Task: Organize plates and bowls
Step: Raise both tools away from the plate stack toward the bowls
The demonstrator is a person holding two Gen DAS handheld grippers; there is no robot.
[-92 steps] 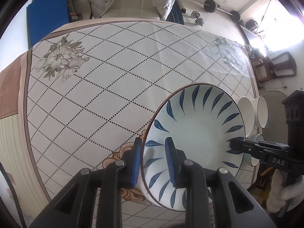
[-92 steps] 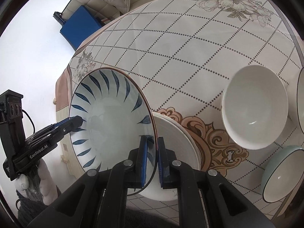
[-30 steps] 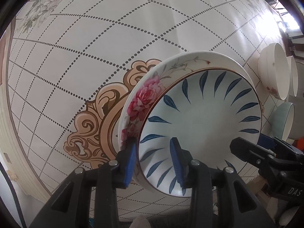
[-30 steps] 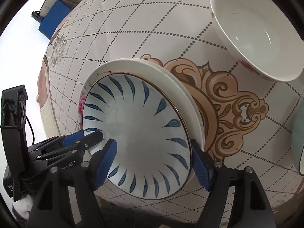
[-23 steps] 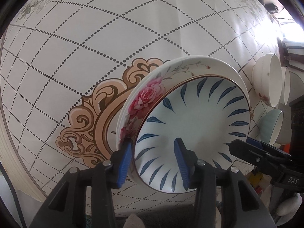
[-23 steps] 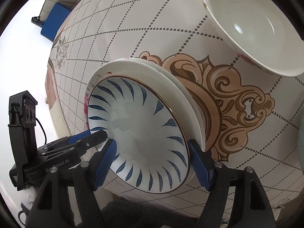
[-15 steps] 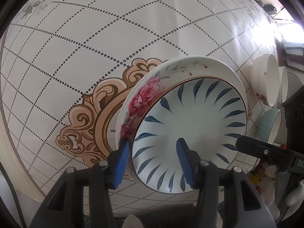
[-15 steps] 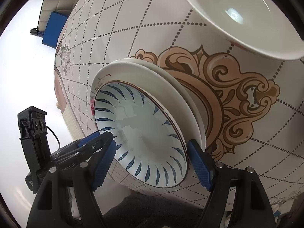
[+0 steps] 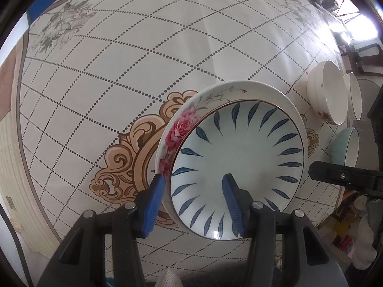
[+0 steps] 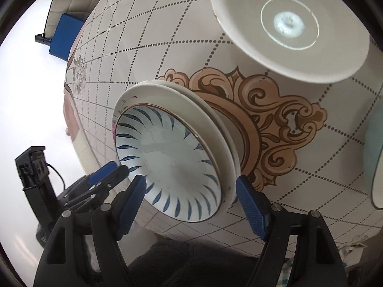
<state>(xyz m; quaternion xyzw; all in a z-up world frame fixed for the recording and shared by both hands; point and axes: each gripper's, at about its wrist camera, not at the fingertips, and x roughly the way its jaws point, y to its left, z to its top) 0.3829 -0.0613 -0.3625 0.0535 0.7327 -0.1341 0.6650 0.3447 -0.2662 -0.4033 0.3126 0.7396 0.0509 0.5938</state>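
Note:
A blue-leaf plate rests on top of a rose-pattern plate on the table. The stack also shows in the right wrist view, blue-leaf plate above the white rims of the plates beneath. My left gripper is open, its fingers on either side of the stack's near rim without clamping it. My right gripper is open wide around the stack's edge. The left gripper also shows in the right wrist view.
A white bowl with a second white bowl behind it and a pale green bowl stand at the right. In the right wrist view the white bowl is close above. The patterned tablecloth covers the table.
Both grippers carried the blue-leaf plate, set it on the rose plate and opened. Since then the left jaws have widened and both grippers have drawn back slightly.

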